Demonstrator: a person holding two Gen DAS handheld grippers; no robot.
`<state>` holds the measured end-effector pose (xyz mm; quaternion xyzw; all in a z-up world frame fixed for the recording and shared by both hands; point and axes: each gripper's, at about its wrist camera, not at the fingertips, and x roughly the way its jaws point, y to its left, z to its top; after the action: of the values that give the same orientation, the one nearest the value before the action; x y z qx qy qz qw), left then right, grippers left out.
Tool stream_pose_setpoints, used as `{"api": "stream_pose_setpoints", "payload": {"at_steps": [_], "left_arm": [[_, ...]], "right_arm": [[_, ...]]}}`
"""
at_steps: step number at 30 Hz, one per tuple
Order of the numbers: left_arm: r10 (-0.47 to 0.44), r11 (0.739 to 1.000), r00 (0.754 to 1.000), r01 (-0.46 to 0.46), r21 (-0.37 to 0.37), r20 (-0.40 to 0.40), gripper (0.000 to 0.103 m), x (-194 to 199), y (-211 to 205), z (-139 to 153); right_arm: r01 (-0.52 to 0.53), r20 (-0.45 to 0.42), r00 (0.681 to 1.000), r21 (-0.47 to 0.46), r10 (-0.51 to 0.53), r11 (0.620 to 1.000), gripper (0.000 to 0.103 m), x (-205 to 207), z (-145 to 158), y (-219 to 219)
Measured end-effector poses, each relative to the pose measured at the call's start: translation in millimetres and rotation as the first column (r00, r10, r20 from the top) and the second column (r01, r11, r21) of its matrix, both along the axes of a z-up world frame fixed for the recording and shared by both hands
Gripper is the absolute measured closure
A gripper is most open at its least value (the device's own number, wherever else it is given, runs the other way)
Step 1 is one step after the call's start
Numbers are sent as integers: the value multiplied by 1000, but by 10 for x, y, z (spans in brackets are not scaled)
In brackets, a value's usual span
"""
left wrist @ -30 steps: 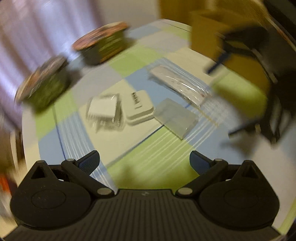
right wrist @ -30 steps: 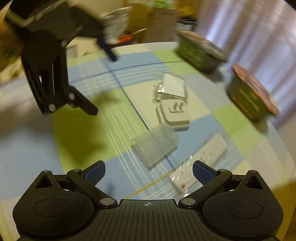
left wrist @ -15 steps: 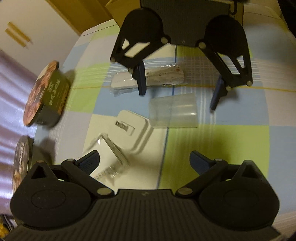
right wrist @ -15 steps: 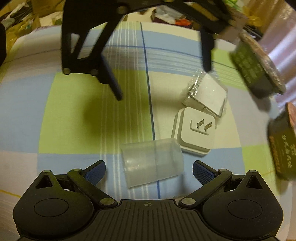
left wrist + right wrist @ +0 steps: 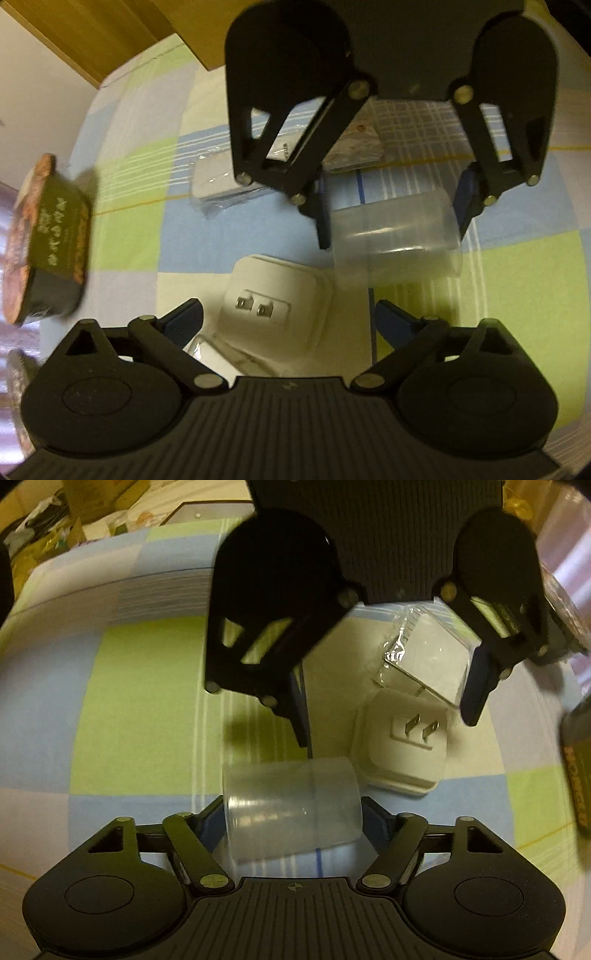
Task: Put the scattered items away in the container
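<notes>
My right gripper (image 5: 293,812) has dropped from hovering to clasp the clear container (image 5: 291,808) lying on the checked cloth (image 5: 140,709), so loading can start; my left gripper (image 5: 288,317) gapes over the white plug adapter (image 5: 273,299).

Your clear plastic container (image 5: 291,808) lies on its side, lower centre; white plug adapter (image 5: 402,746) just right; wrapped white block (image 5: 432,661) above it.

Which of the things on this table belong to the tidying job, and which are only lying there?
Belong to the job:
- clear plastic container, lying on its side between the right gripper fingers
- white plug adapter
- wrapped white block
- wrapped white strip
- left gripper, open over the adapter

Just lying about:
- two instant noodle bowls
- checked tablecloth
</notes>
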<state>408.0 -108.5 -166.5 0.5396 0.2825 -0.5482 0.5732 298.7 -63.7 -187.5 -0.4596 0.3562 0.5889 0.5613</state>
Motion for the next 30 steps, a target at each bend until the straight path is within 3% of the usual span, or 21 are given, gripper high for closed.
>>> {"api": "stream_pose_setpoints", "payload": {"at_steps": [4,9,14,18,21,25,30], "left_arm": [[-1,999,1000,2,34,-27,13,45,-56,-53],[32,998,998,-30,47,-57,43,-7,-75,-7],[24,997,995,-17,74,-95,44,-469,11,36],[49,998,990,-44,42,-133,44,-951,149,135],[105,994,978,-106,2,-180,44,-1336,268,227],[168,985,966,-170,8,-194,44,-1809,364,224],[253,967,946,-256,12,-201,44,-2202,410,194]], "right_arm": [[-1,-12,1000,-23,1,1000,30,-75,24,-110],[2,-13,1000,-50,-3,999,30,-192,43,-238],[65,-5,998,-49,-65,997,30,-334,103,-347],[176,-9,984,-39,-176,984,30,-520,211,-454],[288,-40,957,-20,-289,957,30,-719,297,-518],[413,-81,908,-1,-411,911,30,-1142,292,-606],[577,-149,809,13,-569,817,30,-1506,304,-938]]}}
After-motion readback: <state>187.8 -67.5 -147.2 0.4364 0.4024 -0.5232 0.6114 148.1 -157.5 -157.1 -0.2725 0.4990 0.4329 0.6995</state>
